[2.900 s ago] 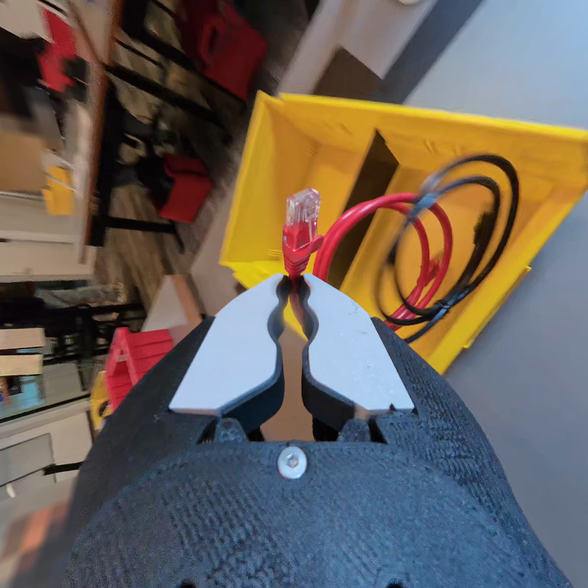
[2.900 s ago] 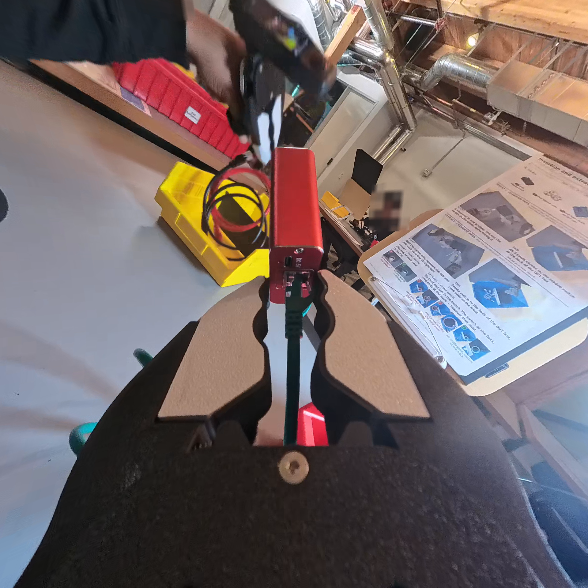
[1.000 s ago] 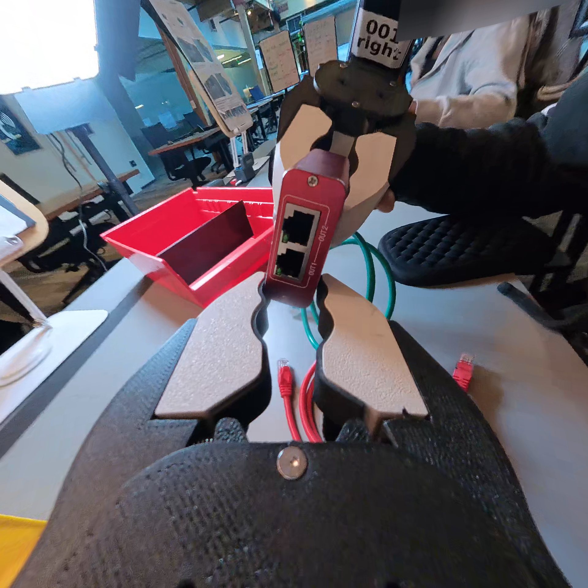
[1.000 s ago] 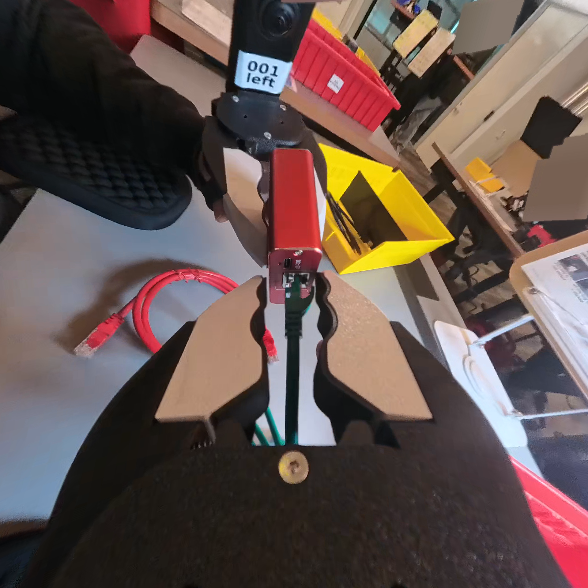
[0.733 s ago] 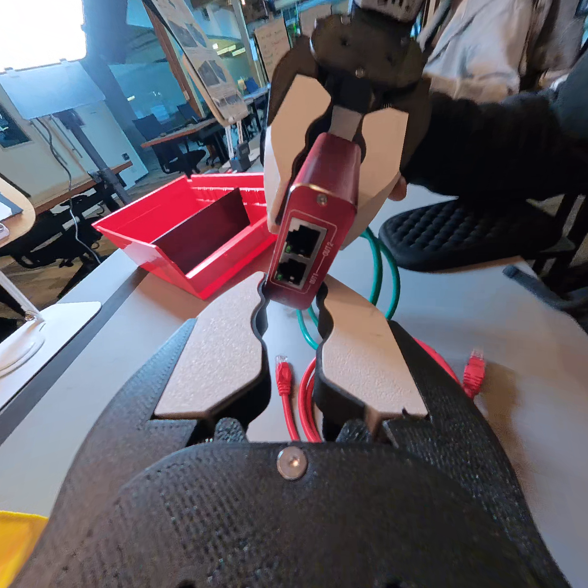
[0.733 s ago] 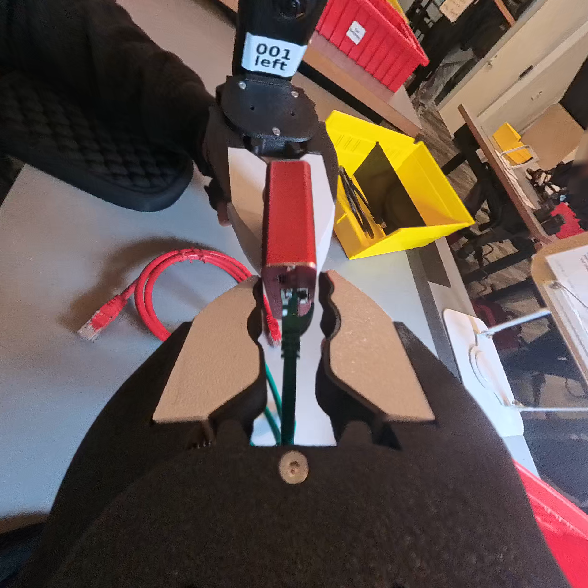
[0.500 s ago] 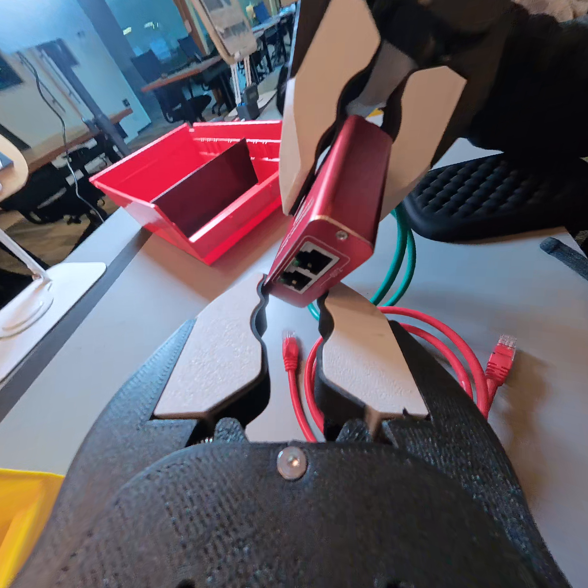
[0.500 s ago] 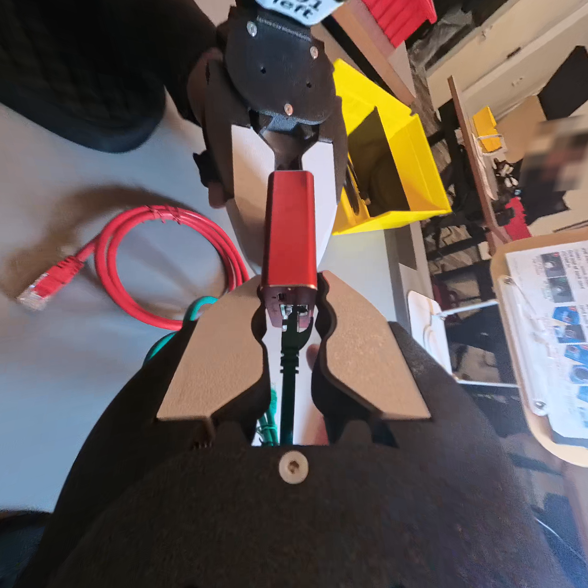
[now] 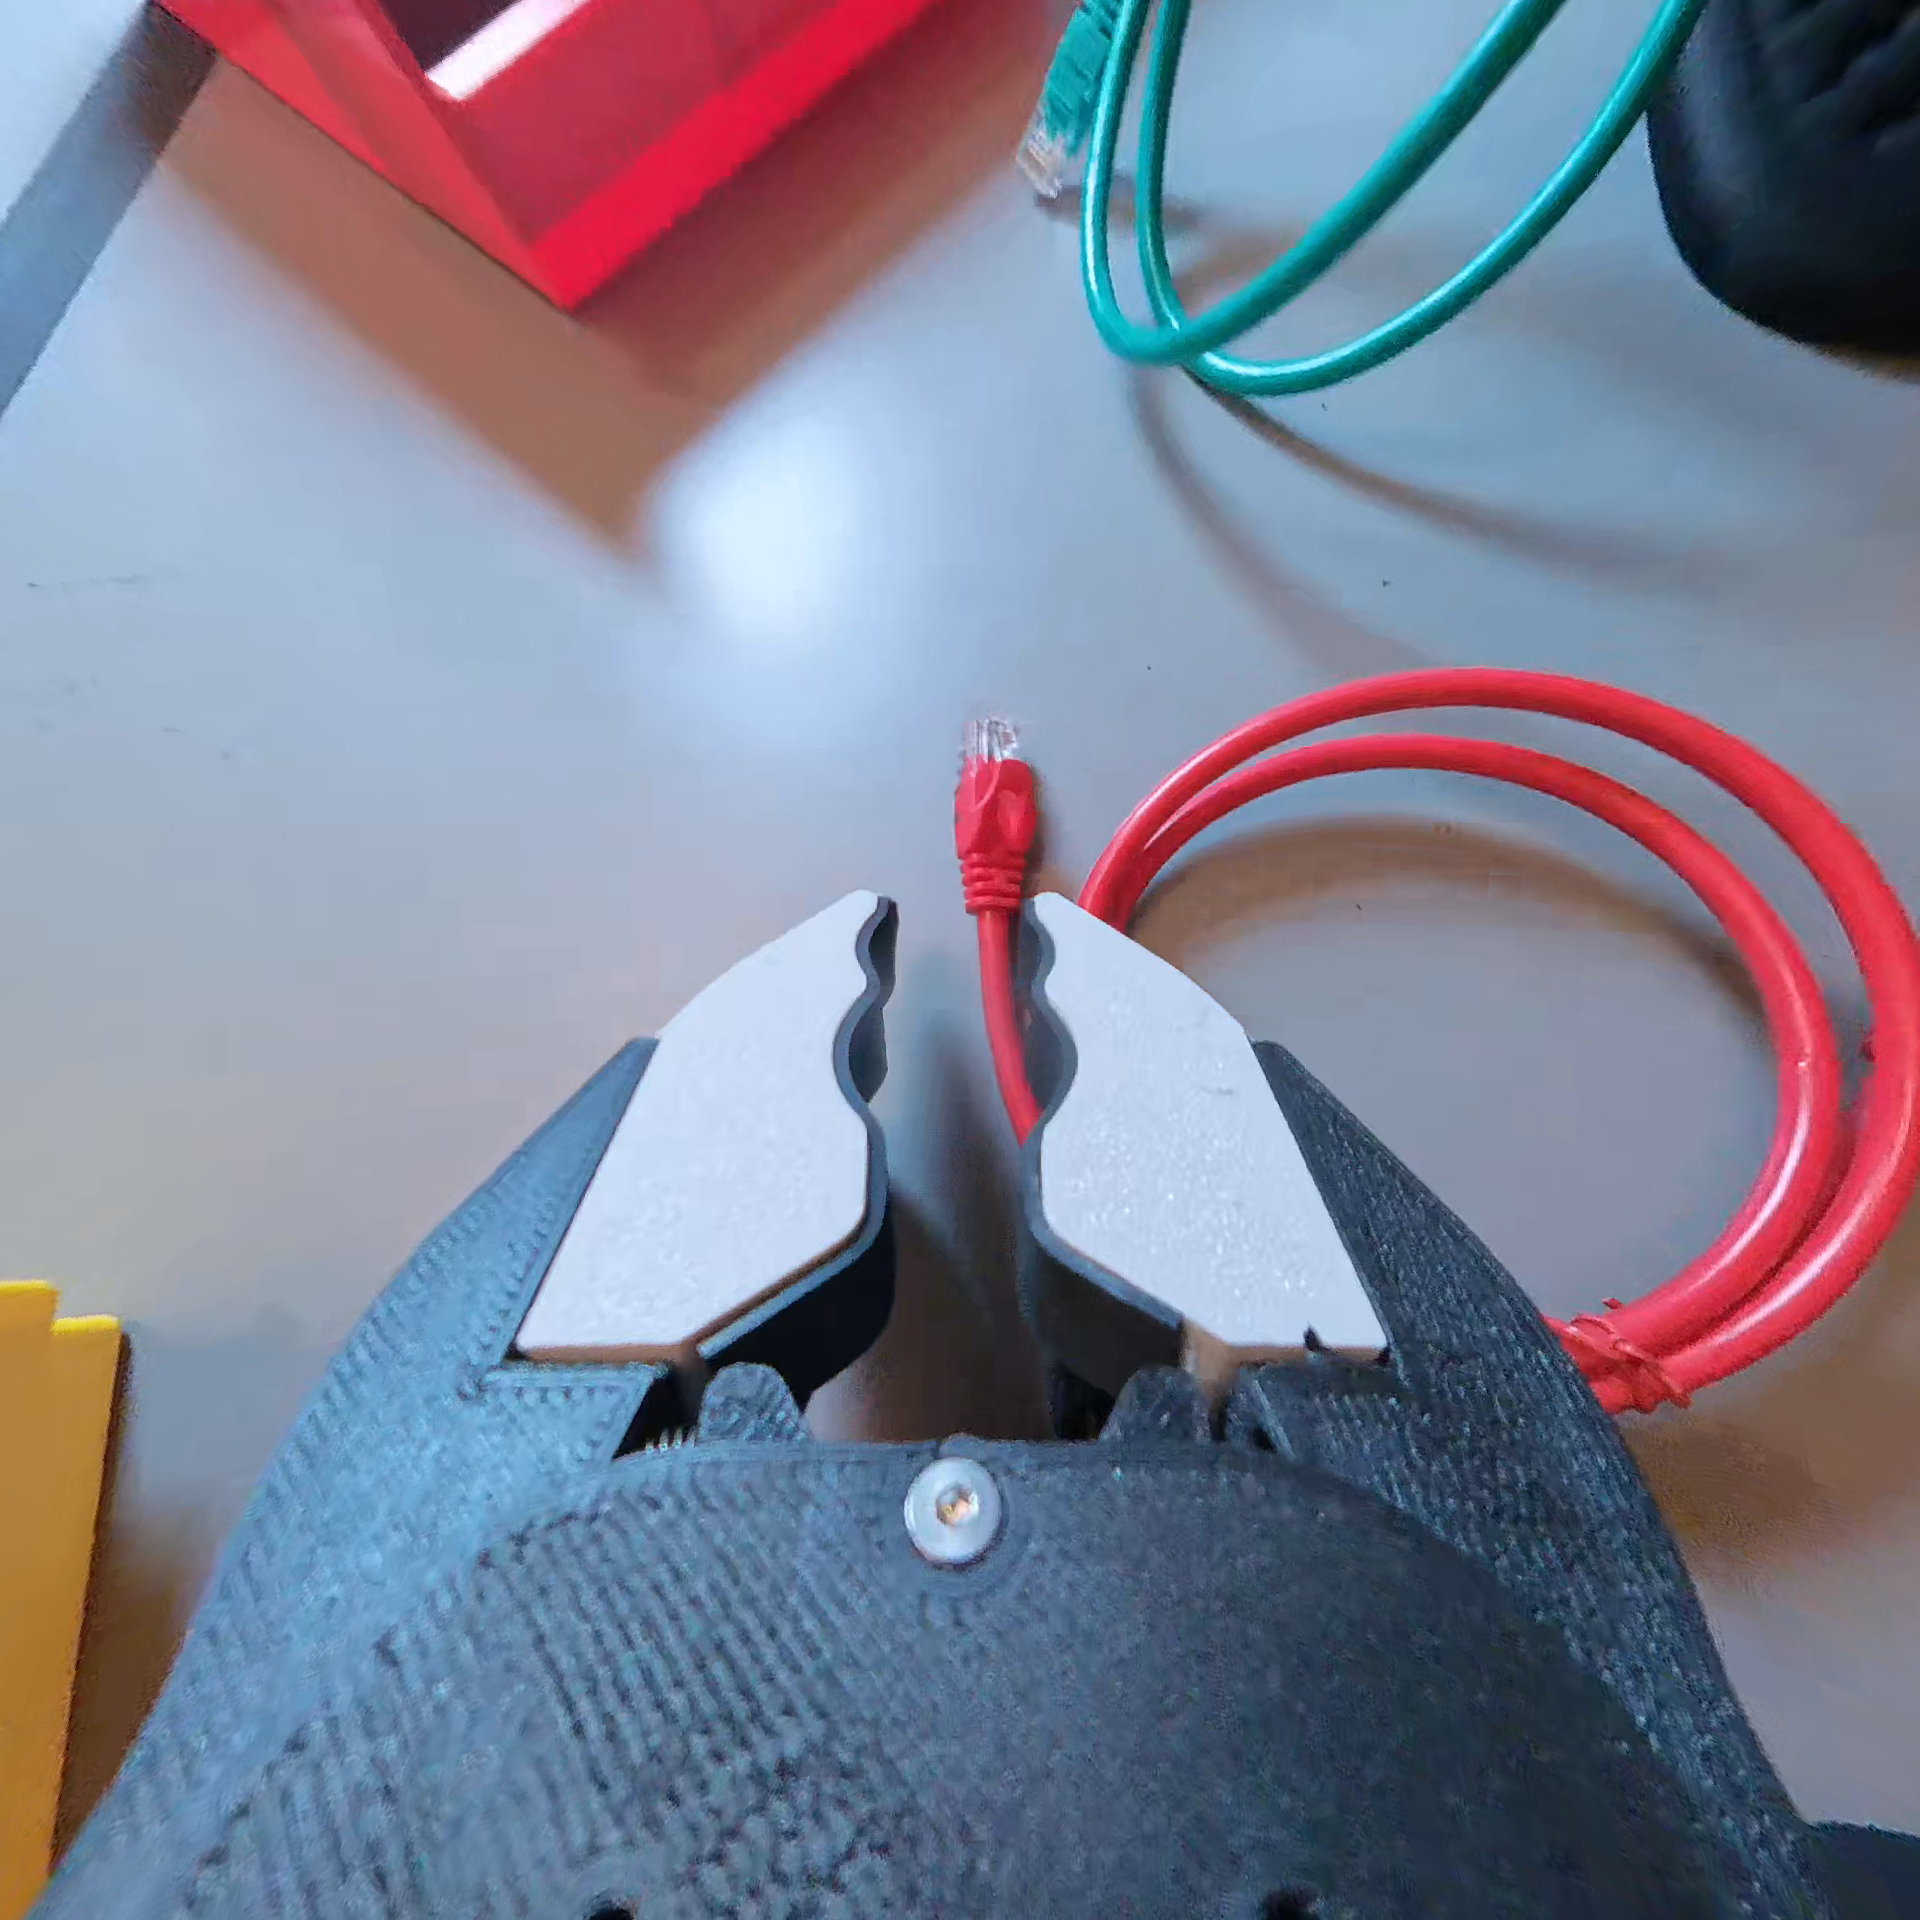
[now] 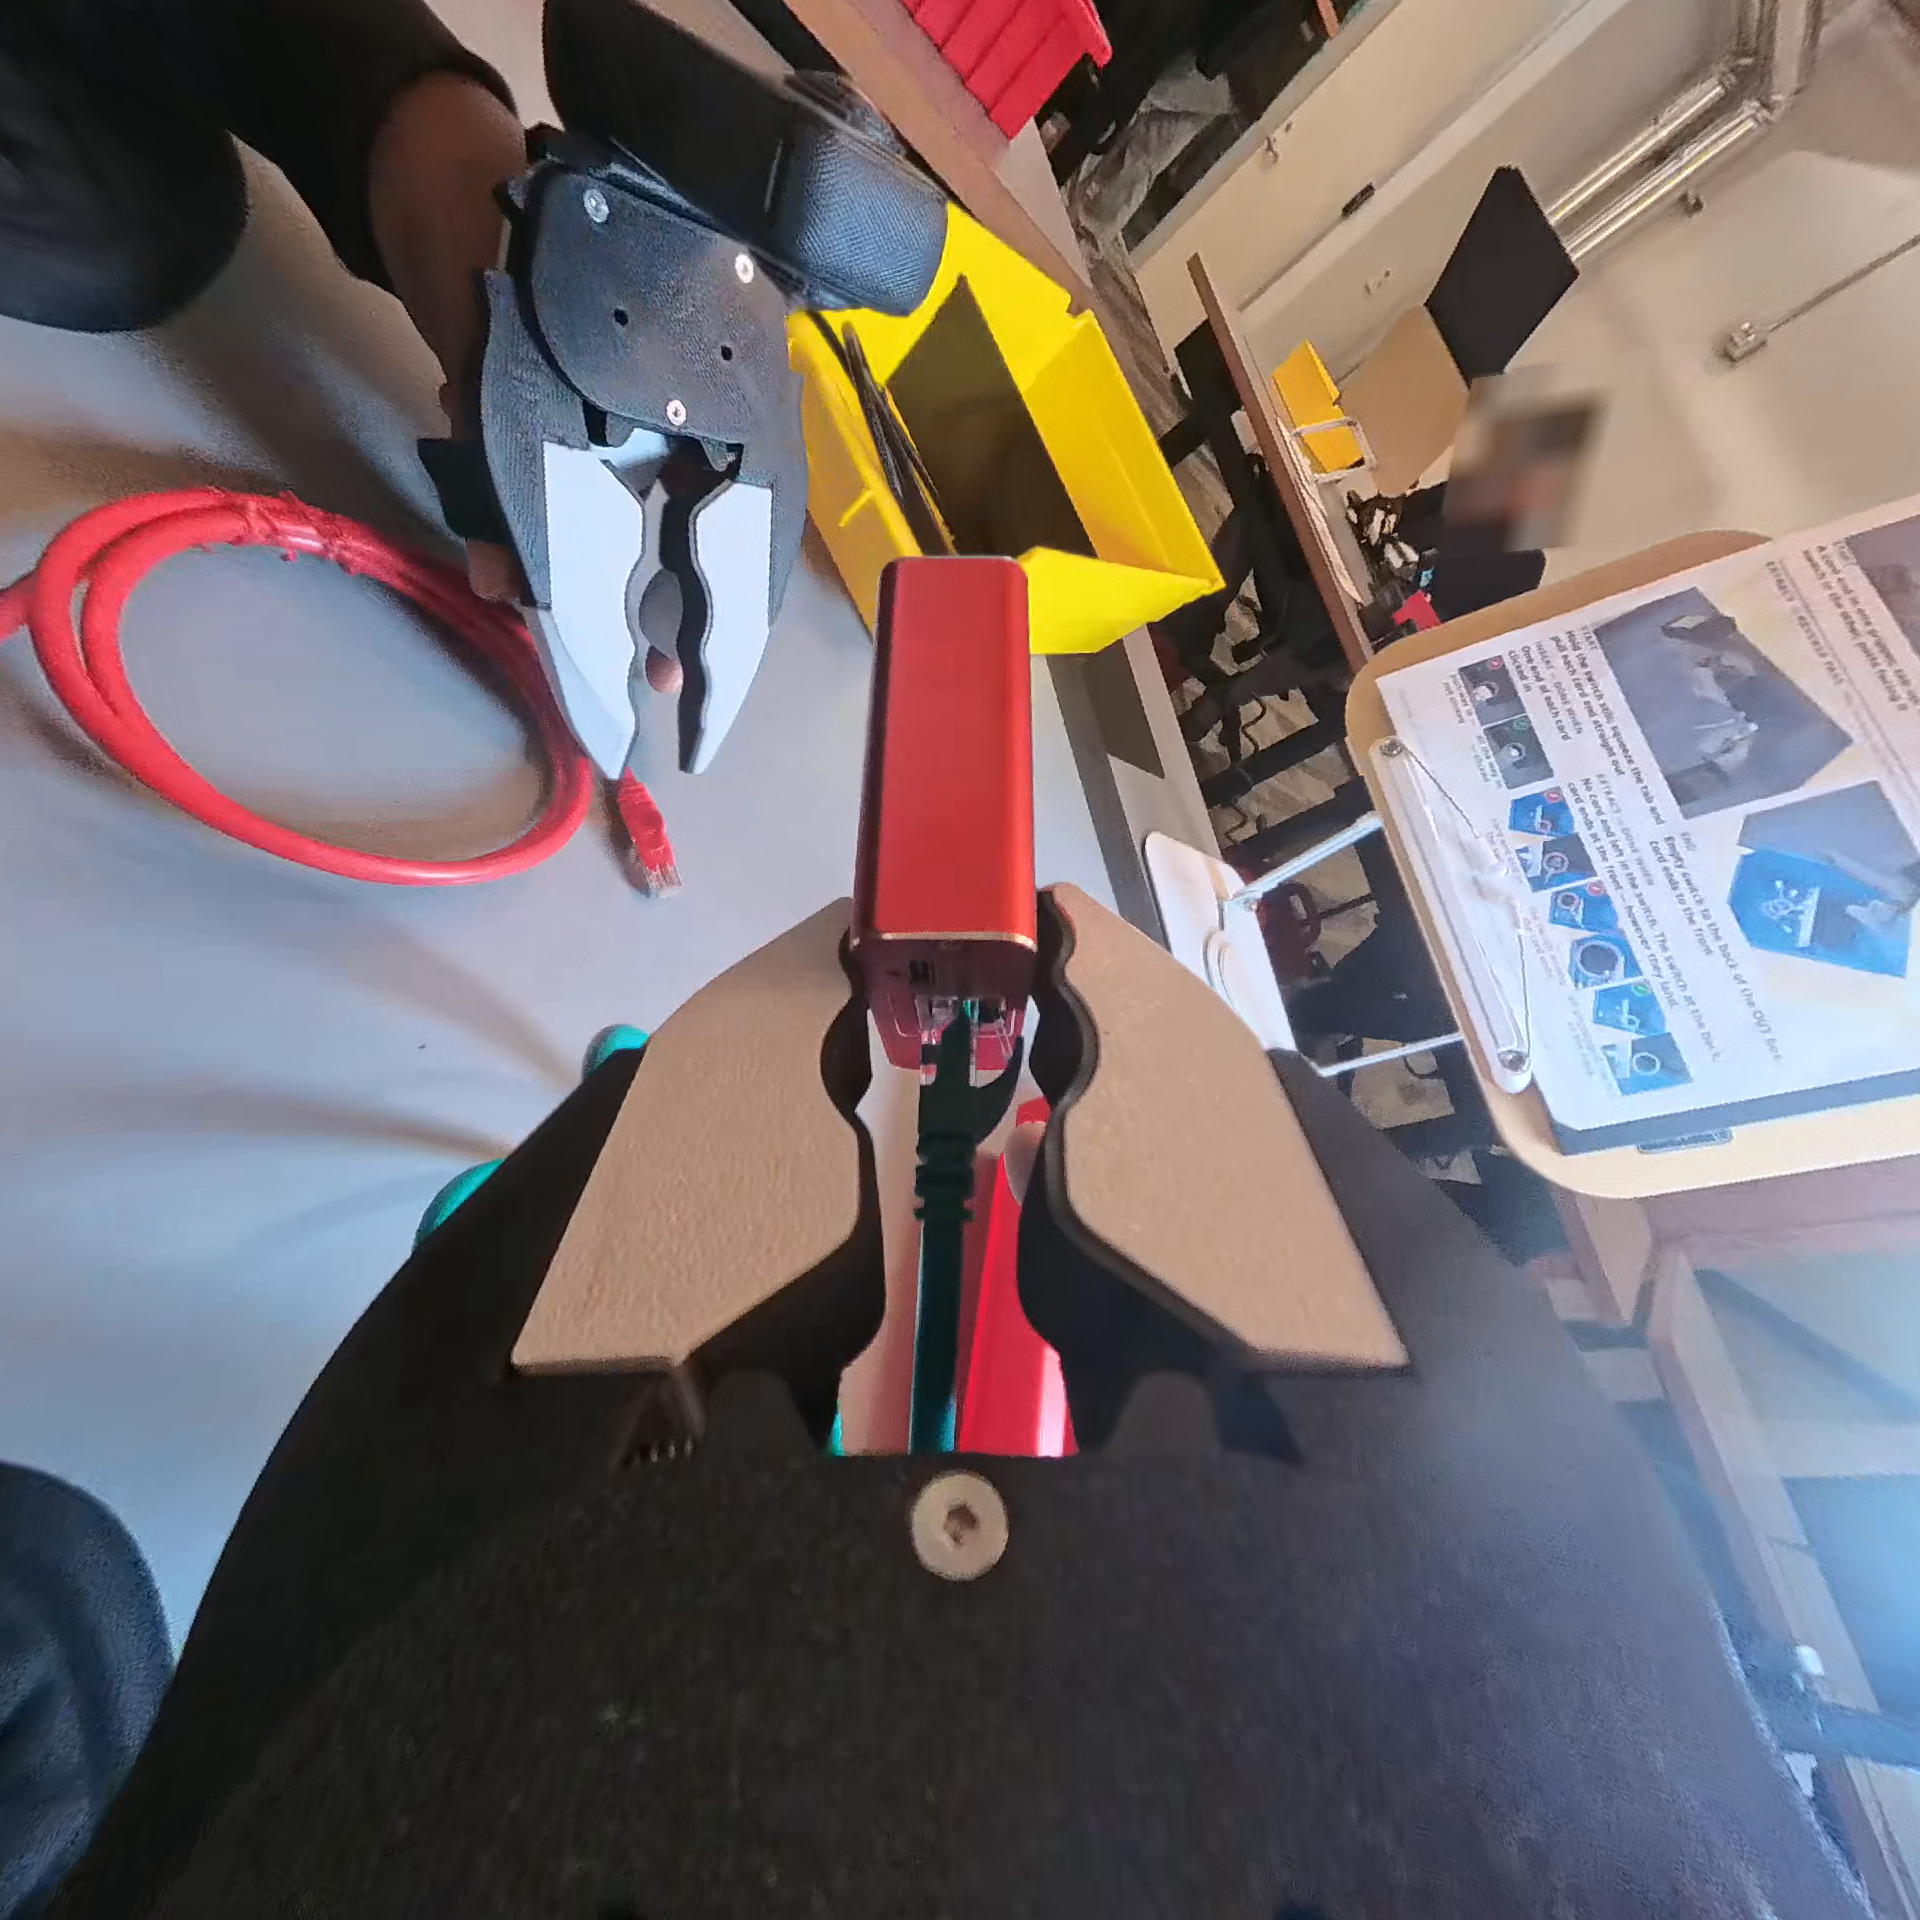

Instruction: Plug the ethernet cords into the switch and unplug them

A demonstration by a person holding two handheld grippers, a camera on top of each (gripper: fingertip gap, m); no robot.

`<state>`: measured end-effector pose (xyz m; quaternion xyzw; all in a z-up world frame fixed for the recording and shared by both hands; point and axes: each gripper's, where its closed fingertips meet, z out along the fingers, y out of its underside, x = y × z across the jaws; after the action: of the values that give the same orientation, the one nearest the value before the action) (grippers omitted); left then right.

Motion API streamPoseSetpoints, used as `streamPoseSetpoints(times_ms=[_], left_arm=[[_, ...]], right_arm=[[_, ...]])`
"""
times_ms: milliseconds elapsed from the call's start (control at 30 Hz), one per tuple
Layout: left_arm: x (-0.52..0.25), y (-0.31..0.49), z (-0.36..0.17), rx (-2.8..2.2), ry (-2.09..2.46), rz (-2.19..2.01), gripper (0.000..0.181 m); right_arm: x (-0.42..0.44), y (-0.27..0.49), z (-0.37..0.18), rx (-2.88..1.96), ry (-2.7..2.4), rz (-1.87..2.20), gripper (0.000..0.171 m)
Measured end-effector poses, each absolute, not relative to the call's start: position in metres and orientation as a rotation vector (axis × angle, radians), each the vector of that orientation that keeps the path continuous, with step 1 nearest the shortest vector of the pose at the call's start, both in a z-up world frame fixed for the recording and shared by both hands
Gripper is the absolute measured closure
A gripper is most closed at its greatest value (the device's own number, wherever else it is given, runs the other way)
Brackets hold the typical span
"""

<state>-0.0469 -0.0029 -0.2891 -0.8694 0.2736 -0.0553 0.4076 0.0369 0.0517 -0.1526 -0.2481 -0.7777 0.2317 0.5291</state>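
Observation:
My right gripper [image 10: 945, 914] is shut on the near end of the red switch [image 10: 945, 769] and holds it above the table. A green cord [image 10: 948, 1132] is plugged into the switch's near end and runs back between my fingers. My left gripper [image 9: 961, 914] is open and points down at the table. The red cord [image 9: 1621, 935] lies coiled there, and its plug [image 9: 992, 810] sits just past my fingertips, with the cord running along the inner edge of the right finger. In the right wrist view the left gripper [image 10: 655, 758] hovers over that plug [image 10: 646, 836].
The green cord's loops [image 9: 1247, 332] and its free plug [image 9: 1060, 114] lie at the far right. A red bin [image 9: 582, 135] stands at the far left, a yellow bin [image 10: 1049, 468] beyond the switch. An instruction sheet on a stand [image 10: 1662, 831] is at the right. The tips of one gripper are about 15 centimetres away from the tips of the other.
My left gripper has let go of the switch's far end and dropped to the table over the red cord's plug. My right gripper still holds the switch, now alone.

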Motion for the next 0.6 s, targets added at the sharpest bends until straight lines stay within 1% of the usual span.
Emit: streamPoseSetpoints(times_ms=[200, 333, 433, 600], left_arm=[[-0.0442, -0.0012, -0.2933, -2.230, 0.731, -0.098, 0.168], [-0.0448, -0.0009, -0.2940, -2.257, 0.739, -0.050, 0.167], [-0.0426, -0.0013, -0.2956, -2.268, 0.765, -0.004, 0.174], [-0.0438, 0.0000, -0.2968, -2.315, 0.762, 0.053, 0.174]], right_arm=[[0.0360, 0.0489, -0.1573, -0.590, -1.827, 0.597, 0.144], [0.0334, 0.0471, -0.1583, -0.585, -1.821, 0.613, 0.144], [0.0322, 0.0447, -0.1605, -0.582, -1.824, 0.627, 0.144], [0.0302, 0.0439, -0.1638, -0.580, -1.835, 0.617, 0.144]])
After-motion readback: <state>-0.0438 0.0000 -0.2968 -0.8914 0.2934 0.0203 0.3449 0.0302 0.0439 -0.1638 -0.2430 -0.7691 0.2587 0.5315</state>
